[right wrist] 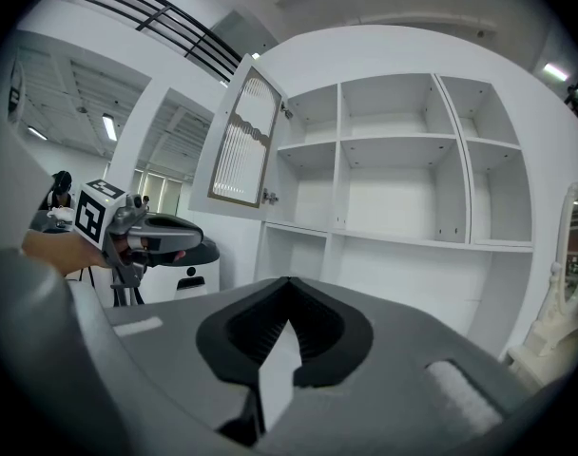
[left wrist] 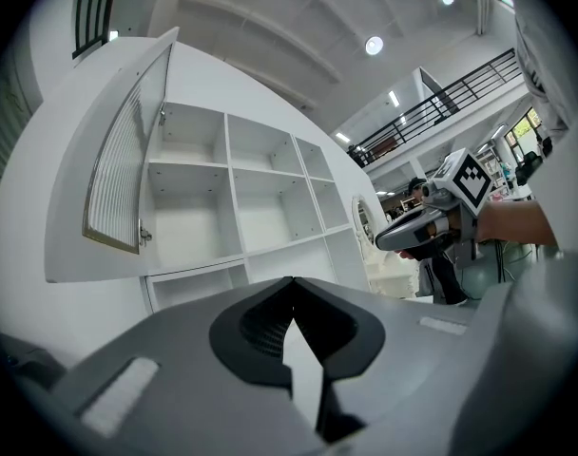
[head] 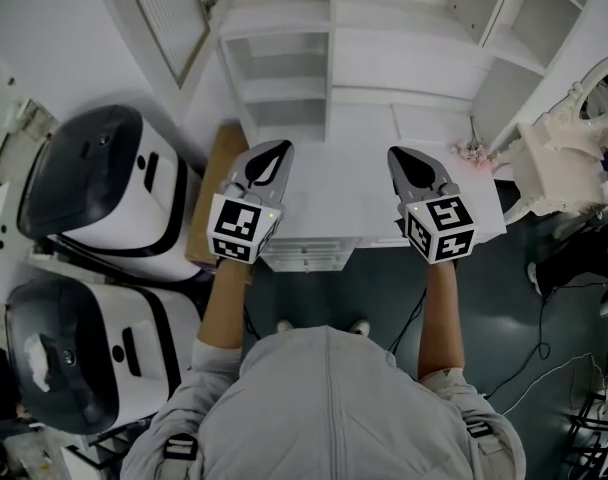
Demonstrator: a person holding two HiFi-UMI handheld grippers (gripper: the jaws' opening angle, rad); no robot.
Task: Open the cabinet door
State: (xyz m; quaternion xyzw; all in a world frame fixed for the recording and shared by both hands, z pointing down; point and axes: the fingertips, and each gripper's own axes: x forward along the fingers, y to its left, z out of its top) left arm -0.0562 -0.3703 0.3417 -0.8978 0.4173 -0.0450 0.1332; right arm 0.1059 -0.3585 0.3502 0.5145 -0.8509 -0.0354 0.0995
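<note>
A white cabinet (head: 324,58) of open shelves stands ahead of me. Its left door (head: 169,18), with a ribbed glass panel, is swung wide open; the same door (left wrist: 118,169) shows in the left gripper view and again as door (right wrist: 241,141) in the right gripper view. My left gripper (head: 274,150) and right gripper (head: 404,154) hover side by side over the cabinet's low front ledge (head: 314,253), apart from the door. Both are shut with nothing in them: left gripper (left wrist: 291,297), right gripper (right wrist: 287,297). Each points at the bare shelves.
Two black-and-white machines (head: 94,183) (head: 74,358) stand at the left. A brown board (head: 216,188) leans between them and the cabinet. An ornate white mirror stand (head: 564,158) is at the right, and cables (head: 544,368) lie on the dark floor.
</note>
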